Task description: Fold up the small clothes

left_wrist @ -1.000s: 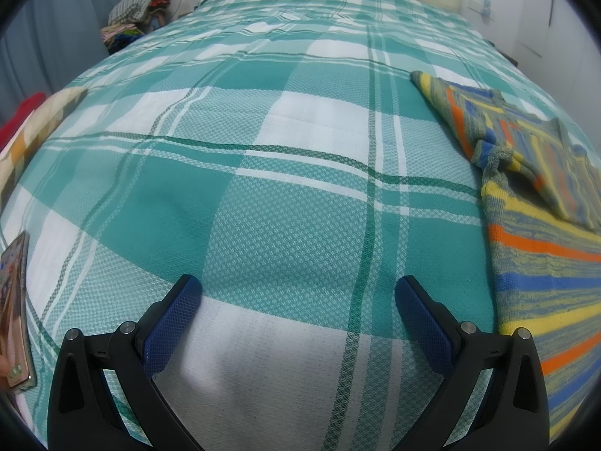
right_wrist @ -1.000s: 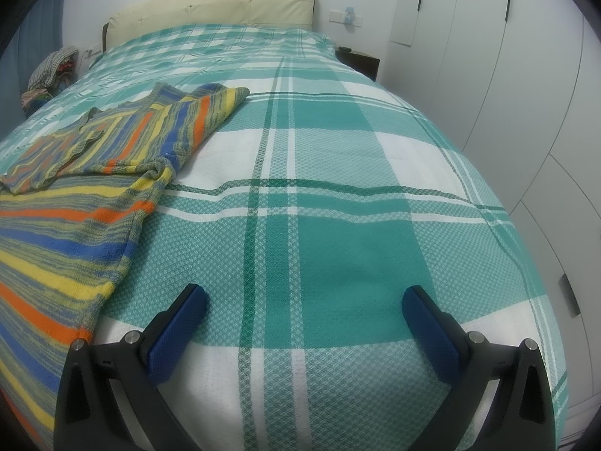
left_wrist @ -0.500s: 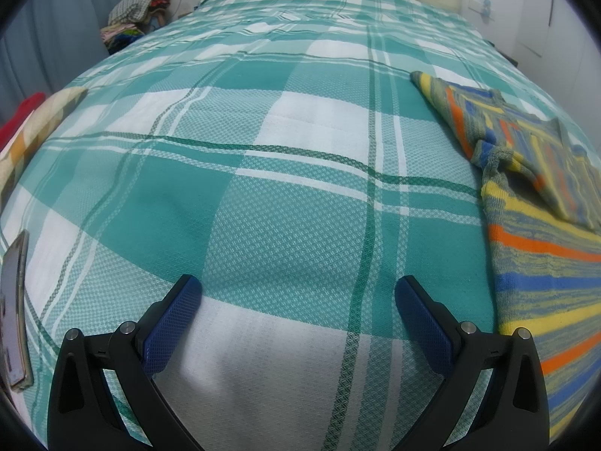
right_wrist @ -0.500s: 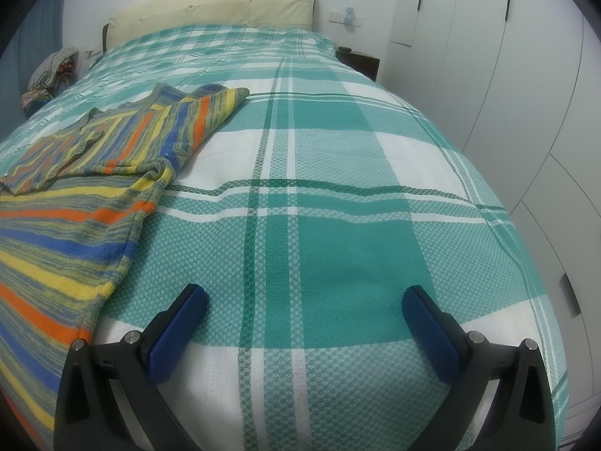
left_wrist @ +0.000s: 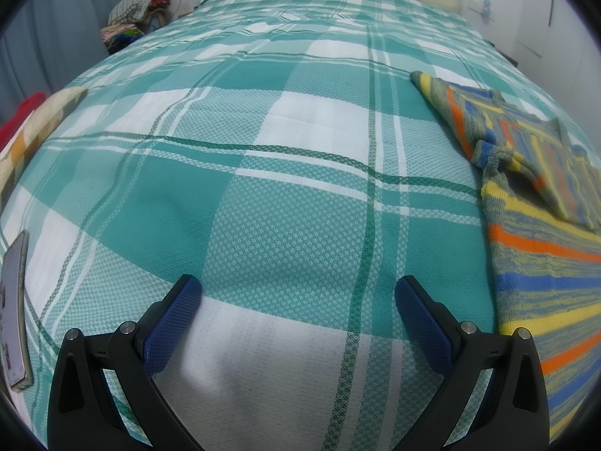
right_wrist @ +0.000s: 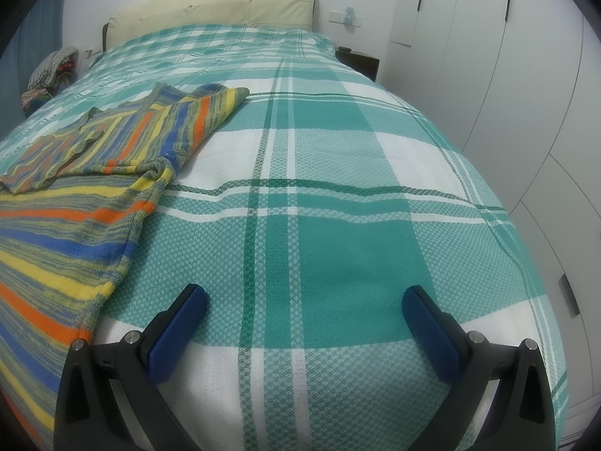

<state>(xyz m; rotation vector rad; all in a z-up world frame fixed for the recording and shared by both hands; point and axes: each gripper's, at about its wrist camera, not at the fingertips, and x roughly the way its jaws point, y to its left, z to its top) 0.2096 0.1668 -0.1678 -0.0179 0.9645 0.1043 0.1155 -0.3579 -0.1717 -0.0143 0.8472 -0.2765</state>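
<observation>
A small knitted garment striped in yellow, orange and blue (left_wrist: pixel 541 240) lies flat on the green-and-white checked bedspread (left_wrist: pixel 293 173), with its upper part folded over. In the left wrist view it is at the right edge; in the right wrist view the garment (right_wrist: pixel 79 195) is at the left. My left gripper (left_wrist: pixel 296 300) is open and empty above bare bedspread, left of the garment. My right gripper (right_wrist: pixel 304 300) is open and empty above the bedspread (right_wrist: pixel 338 203), right of the garment.
A phone (left_wrist: pixel 13 312) lies at the bed's left edge. A checked pillow (left_wrist: pixel 33 139) lies further up the left side. A pile of clothes (left_wrist: pixel 135 11) sits beside the headboard (right_wrist: pixel 210 3). White wardrobe doors (right_wrist: pixel 526 75) stand along the right of the bed.
The phone at the left edge, held tilted a second ago, now lies lower and flat on the bedspread. Both grippers and the garment have not moved.
</observation>
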